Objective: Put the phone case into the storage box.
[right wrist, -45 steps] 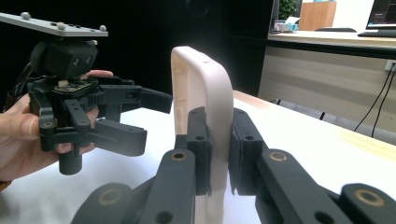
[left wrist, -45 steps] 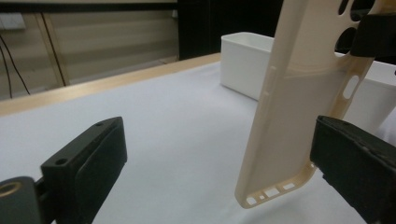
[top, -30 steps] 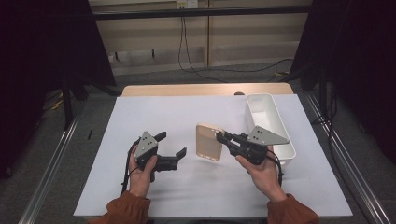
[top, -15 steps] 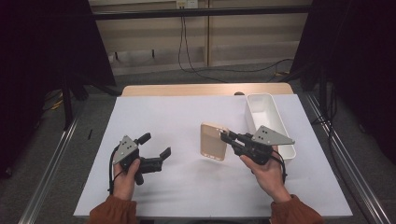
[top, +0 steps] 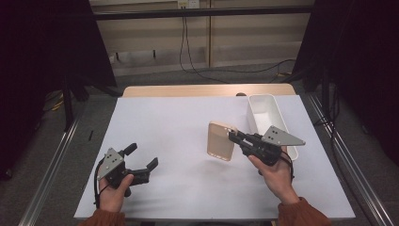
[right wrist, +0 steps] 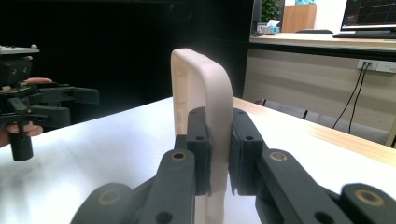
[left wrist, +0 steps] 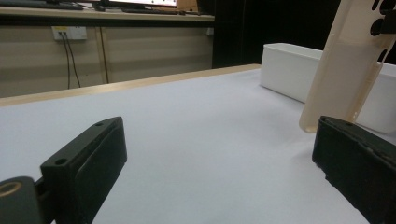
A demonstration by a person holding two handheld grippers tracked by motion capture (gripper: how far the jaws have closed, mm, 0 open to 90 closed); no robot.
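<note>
A beige phone case hangs tilted above the white table sheet, right of the middle. My right gripper is shut on its right edge. In the right gripper view the case stands upright, pinched between both pads. My left gripper is near the front left of the table, open, with nothing between its jaws. In the left gripper view its jaws stand wide apart, and the case hangs ahead at the right. The left gripper also shows far left in the right gripper view.
A long white tray lies at the right side of the table, just behind the case; its wall shows in the left gripper view. The white sheet covers the table up to a wooden far edge.
My left gripper has drawn away from the case, to the left and toward the table's near edge, still open. The right gripper has kept the case almost in place.
</note>
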